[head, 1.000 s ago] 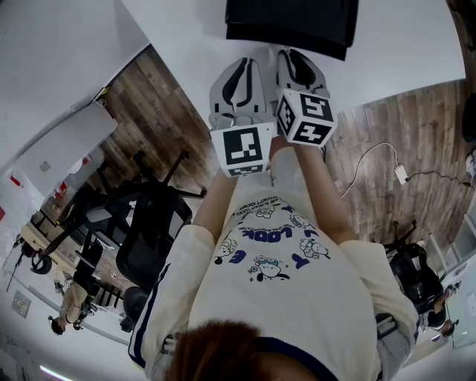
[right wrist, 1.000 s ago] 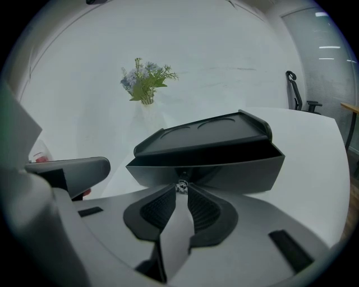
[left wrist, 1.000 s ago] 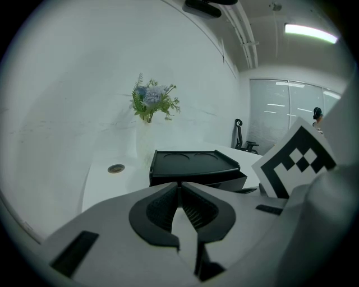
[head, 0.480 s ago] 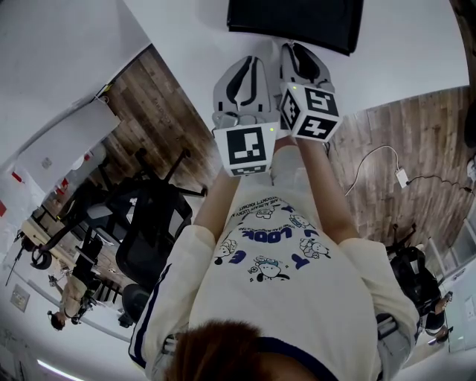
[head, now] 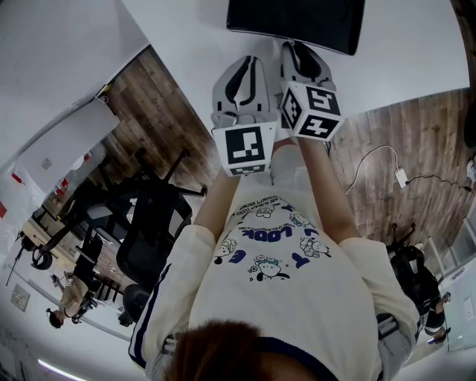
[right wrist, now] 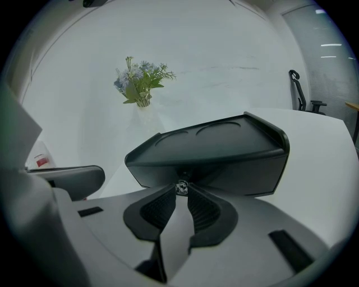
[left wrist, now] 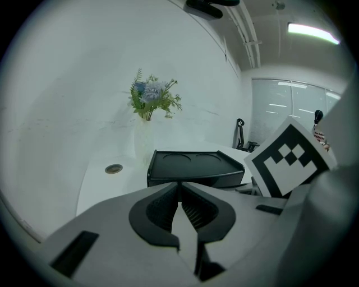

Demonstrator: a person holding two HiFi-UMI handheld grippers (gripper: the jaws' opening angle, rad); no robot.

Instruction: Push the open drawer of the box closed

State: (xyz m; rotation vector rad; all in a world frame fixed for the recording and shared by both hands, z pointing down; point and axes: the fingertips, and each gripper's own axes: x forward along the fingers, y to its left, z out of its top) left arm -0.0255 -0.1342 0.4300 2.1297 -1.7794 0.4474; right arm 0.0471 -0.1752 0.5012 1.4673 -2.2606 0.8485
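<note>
The black box (head: 297,22) stands on the white table (head: 416,52) at the top of the head view, with both grippers side by side just in front of it. My right gripper (right wrist: 182,189) is shut, and its tips touch a small shiny knob (right wrist: 181,186) on the box's dark front (right wrist: 235,165). I cannot tell how far the drawer stands out. My left gripper (left wrist: 179,185) is shut on nothing, a little short of the box (left wrist: 193,167). The right gripper's marker cube (left wrist: 289,160) shows beside it.
A white vase of flowers (left wrist: 148,103) stands behind the box against the wall. A round cable hole (left wrist: 114,169) lies in the table to the left. Below the table edge are a black office chair (head: 152,223) and a white cable (head: 379,160) on the wooden floor.
Both grippers have edged slightly forward toward the box, the right one coming up against its front. Their jaws stay shut.
</note>
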